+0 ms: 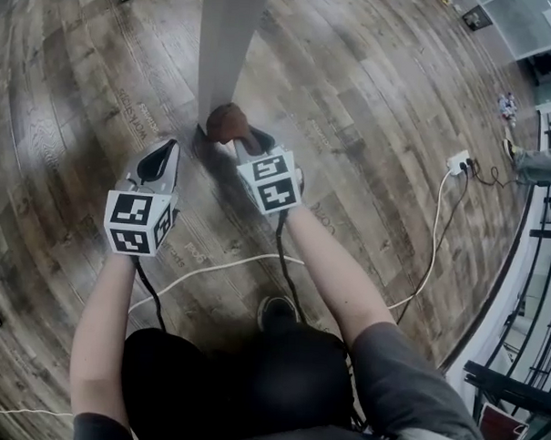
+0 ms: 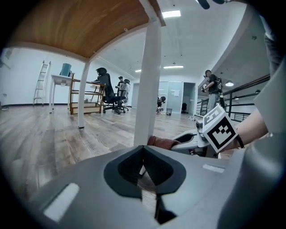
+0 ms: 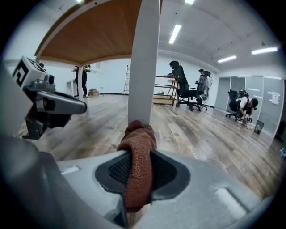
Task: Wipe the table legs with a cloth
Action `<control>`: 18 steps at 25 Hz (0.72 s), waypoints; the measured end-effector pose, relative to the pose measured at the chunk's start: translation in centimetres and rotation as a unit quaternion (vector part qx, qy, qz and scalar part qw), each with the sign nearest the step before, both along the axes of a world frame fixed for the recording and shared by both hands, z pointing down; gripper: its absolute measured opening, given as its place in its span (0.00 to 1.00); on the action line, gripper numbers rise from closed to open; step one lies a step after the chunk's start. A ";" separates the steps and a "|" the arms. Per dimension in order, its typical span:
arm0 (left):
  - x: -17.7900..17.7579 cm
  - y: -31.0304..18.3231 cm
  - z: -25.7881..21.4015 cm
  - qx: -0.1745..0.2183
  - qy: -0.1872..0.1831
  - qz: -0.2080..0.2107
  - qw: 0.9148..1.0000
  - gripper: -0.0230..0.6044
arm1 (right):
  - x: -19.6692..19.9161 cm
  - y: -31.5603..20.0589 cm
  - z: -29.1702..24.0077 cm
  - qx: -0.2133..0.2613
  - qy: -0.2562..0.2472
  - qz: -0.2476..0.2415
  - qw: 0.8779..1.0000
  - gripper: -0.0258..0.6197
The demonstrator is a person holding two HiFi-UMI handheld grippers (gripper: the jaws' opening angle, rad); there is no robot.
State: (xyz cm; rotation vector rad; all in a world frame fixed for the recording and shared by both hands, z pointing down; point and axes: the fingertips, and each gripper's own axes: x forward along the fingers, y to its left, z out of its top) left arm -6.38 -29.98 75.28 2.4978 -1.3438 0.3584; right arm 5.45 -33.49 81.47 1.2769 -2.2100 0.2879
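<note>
A white table leg (image 1: 224, 48) (image 2: 147, 85) (image 3: 143, 67) stands on the wooden floor, low in front of me. My right gripper (image 1: 243, 136) (image 3: 136, 167) is shut on a rust-brown cloth (image 1: 227, 121) (image 3: 137, 156) (image 2: 163, 142), and the cloth presses against the leg near its foot. My left gripper (image 1: 160, 159) (image 2: 145, 172) is shut with nothing in it and hovers left of the leg, apart from it.
A white cable (image 1: 219, 267) and black cables trail over the floor toward a power strip (image 1: 458, 162). A railing (image 1: 538, 272) runs at the right. Other table legs (image 2: 82, 96), office chairs (image 3: 183, 91) and people stand farther off.
</note>
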 end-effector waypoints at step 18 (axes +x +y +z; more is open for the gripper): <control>-0.5 -4.4 -21.1 0.170 0.014 -0.023 0.985 0.07 | 5.2 -3.6 -24.1 0.184 -0.073 0.034 0.980 0.17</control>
